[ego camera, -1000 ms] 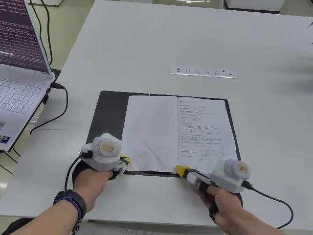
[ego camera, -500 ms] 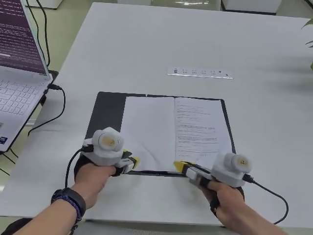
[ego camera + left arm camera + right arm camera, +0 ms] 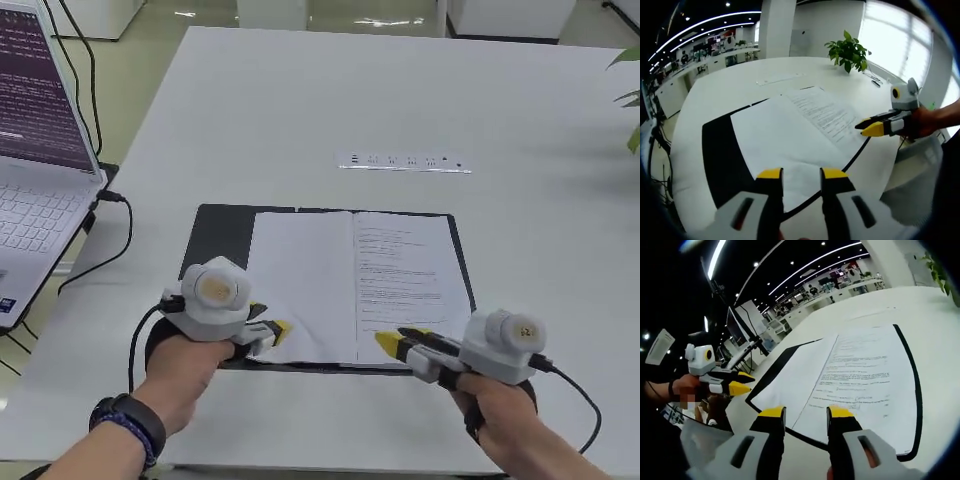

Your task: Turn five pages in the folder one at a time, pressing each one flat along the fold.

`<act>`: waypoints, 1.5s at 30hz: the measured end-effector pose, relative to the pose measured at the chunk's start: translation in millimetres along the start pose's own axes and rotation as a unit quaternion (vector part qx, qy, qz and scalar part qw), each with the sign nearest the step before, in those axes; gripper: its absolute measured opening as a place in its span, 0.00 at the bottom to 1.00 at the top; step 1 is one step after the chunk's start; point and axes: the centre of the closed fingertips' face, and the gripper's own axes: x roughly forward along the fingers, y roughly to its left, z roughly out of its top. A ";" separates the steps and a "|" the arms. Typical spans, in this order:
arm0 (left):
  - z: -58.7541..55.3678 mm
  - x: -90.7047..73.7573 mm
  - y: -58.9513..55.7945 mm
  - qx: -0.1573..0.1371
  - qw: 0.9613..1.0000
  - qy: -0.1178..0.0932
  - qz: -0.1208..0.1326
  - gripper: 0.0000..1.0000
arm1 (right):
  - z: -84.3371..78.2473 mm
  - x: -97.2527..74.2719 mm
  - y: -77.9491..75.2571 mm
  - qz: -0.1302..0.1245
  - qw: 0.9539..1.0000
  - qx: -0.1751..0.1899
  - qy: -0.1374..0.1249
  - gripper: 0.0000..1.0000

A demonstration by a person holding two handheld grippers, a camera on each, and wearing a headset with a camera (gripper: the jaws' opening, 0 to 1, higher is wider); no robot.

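Head view shows the folder point(image 3: 215, 235) open on the table point(image 3: 300, 100), the left gripper point(image 3: 278, 331) and right gripper point(image 3: 388, 343) at its near edge, jaws narrowly apart and empty. The right gripper should pinch only the top printed page point(image 3: 405, 280) by its corner.

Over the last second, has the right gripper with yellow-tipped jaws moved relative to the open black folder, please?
Yes. The right gripper has shifted right, from the fold of the black folder to the lower edge of its printed page.
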 end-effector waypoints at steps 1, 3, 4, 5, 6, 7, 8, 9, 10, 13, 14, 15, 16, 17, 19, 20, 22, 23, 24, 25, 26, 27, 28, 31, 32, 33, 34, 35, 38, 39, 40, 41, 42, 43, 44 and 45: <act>1.6 -3.0 -1.5 0.002 1.000 -0.002 -0.006 0.30 | 1.8 -3.7 -2.2 0.000 1.000 -0.008 0.000 0.33; 4.0 -7.4 -2.0 0.007 1.000 -0.007 -0.007 0.33 | 5.3 -10.6 -4.8 0.000 1.000 -0.019 -0.001 0.34; 4.7 -9.4 -1.7 0.011 1.000 -0.009 -0.008 0.33 | 6.8 -13.5 -6.3 -0.001 1.000 -0.021 -0.002 0.34; 5.0 -11.1 -1.1 0.011 1.000 -0.009 -0.008 0.35 | 8.2 -16.1 -7.6 -0.002 1.000 -0.024 -0.004 0.35; 6.1 -14.4 -0.4 0.011 1.000 -0.012 -0.009 0.37 | 10.3 -20.3 -9.6 -0.004 1.000 -0.028 -0.006 0.35; 7.0 -16.7 -0.3 0.012 1.000 -0.015 -0.009 0.38 | 11.4 -23.1 -10.9 -0.005 1.000 -0.030 -0.008 0.36; 8.1 -20.2 0.2 0.015 1.000 -0.018 -0.009 0.39 | 12.9 -26.7 -12.9 -0.006 0.999 -0.033 -0.010 0.36; 8.5 -21.5 0.4 0.016 1.000 -0.019 -0.009 0.40 | 13.2 -27.9 -13.5 -0.007 0.999 -0.034 -0.010 0.37; 9.1 -24.6 1.2 0.019 1.000 -0.021 -0.008 0.41 | 14.1 -31.2 -14.8 -0.008 0.999 -0.037 -0.011 0.38; 7.9 -32.5 5.4 0.026 0.999 -0.022 0.003 0.43 | 13.6 -38.4 -18.7 -0.017 0.998 -0.053 -0.007 0.39; 7.7 -35.2 5.8 0.027 0.999 -0.023 0.005 0.43 | 13.5 -40.4 -19.3 -0.019 0.998 -0.054 -0.008 0.41; 7.4 -39.1 5.9 0.024 0.999 -0.026 0.005 0.44 | 13.6 -43.2 -19.8 -0.021 0.998 -0.055 -0.010 0.42; 7.4 -43.0 5.6 0.023 0.999 -0.029 0.006 0.45 | 13.4 -46.3 -20.7 -0.023 0.998 -0.055 -0.013 0.43; 7.4 -45.4 5.3 0.024 0.999 -0.031 0.007 0.46 | 13.3 -48.1 -21.0 -0.025 0.998 -0.054 -0.015 0.43; 6.3 -51.3 6.5 0.026 0.999 -0.035 0.010 0.48 | 12.8 -52.8 -19.6 -0.026 0.998 -0.053 -0.018 0.45; 5.7 -53.7 6.8 0.025 0.999 -0.037 0.010 0.49 | 12.3 -54.3 -19.7 -0.026 0.998 -0.053 -0.018 0.46; 4.1 -61.0 5.1 0.024 0.999 -0.037 0.012 0.50 | 11.3 -58.3 -21.0 -0.029 0.998 -0.053 -0.020 0.48; 3.2 -64.4 4.4 0.027 0.999 -0.037 0.013 0.51 | 11.6 -61.1 -20.9 -0.030 0.998 -0.053 -0.023 0.49; 3.1 -66.6 4.0 0.028 0.999 -0.038 0.014 0.52 | 11.8 -63.3 -20.2 -0.030 0.998 -0.052 -0.024 0.50; 3.5 -69.6 3.8 0.028 0.999 -0.040 0.015 0.53 | 12.0 -65.8 -19.5 -0.031 0.998 -0.053 -0.026 0.50; 4.1 -71.7 4.0 0.027 0.999 -0.042 0.016 0.55 | 12.0 -67.5 -19.2 -0.032 0.998 -0.053 -0.027 0.51; 5.5 -74.5 4.4 0.023 0.998 -0.048 0.017 0.56 | 12.5 -70.0 -19.1 -0.034 0.998 -0.051 -0.029 0.52; 6.1 -76.3 4.6 0.020 0.998 -0.051 0.018 0.57 | 13.4 -72.2 -17.9 -0.035 0.998 -0.050 -0.032 0.52; 5.1 -80.3 7.0 0.014 0.998 -0.058 0.024 0.60 | 14.8 -77.9 -17.3 -0.042 0.997 -0.051 -0.038 0.53; 3.9 -81.2 7.8 0.013 0.998 -0.058 0.026 0.61 | 14.7 -80.2 -16.1 -0.044 0.997 -0.053 -0.039 0.54; 3.1 -81.7 8.4 0.011 0.998 -0.059 0.028 0.61 | 14.3 -81.4 -15.3 -0.045 0.997 -0.055 -0.038 0.55; 2.4 -82.5 8.9 0.008 0.998 -0.061 0.029 0.62 | 13.3 -83.1 -14.3 -0.047 0.996 -0.059 -0.037 0.55; 2.1 -82.7 8.5 0.007 0.998 -0.062 0.028 0.63 | 12.6 -84.2 -13.6 -0.047 0.996 -0.062 -0.035 0.56; 0.7 -83.4 8.2 0.000 0.998 -0.063 0.028 0.66 | 11.2 -88.2 -13.3 -0.052 0.996 -0.068 -0.032 0.57; 0.4 -83.6 7.4 -0.001 0.998 -0.062 0.028 0.66 | 11.5 -89.7 -13.9 -0.054 0.996 -0.065 -0.033 0.57; -0.1 -83.7 6.7 -0.001 0.998 -0.062 0.028 0.66 | 11.8 -91.6 -15.5 -0.056 0.996 -0.062 -0.036 0.57; -0.1 -83.2 6.6 -0.002 0.998 -0.061 0.028 0.67 | 12.5 -92.9 -16.6 -0.058 0.996 -0.059 -0.040 0.58; -0.7 -82.7 6.1 -0.003 0.998 -0.060 0.027 0.67 | 13.0 -94.5 -18.1 -0.061 0.996 -0.054 -0.044 0.58; -1.4 -82.0 6.3 -0.003 0.998 -0.059 0.027 0.67 | 13.1 -95.5 -18.6 -0.062 0.996 -0.052 -0.046 0.58; -1.7 -81.4 6.0 -0.003 0.998 -0.059 0.027 0.67 | 13.3 -96.6 -18.7 -0.063 0.996 -0.052 -0.047 0.58; -1.3 -80.6 4.8 -0.005 0.998 -0.059 0.026 0.67 | 13.3 -97.6 -18.8 -0.064 0.995 -0.052 -0.048 0.59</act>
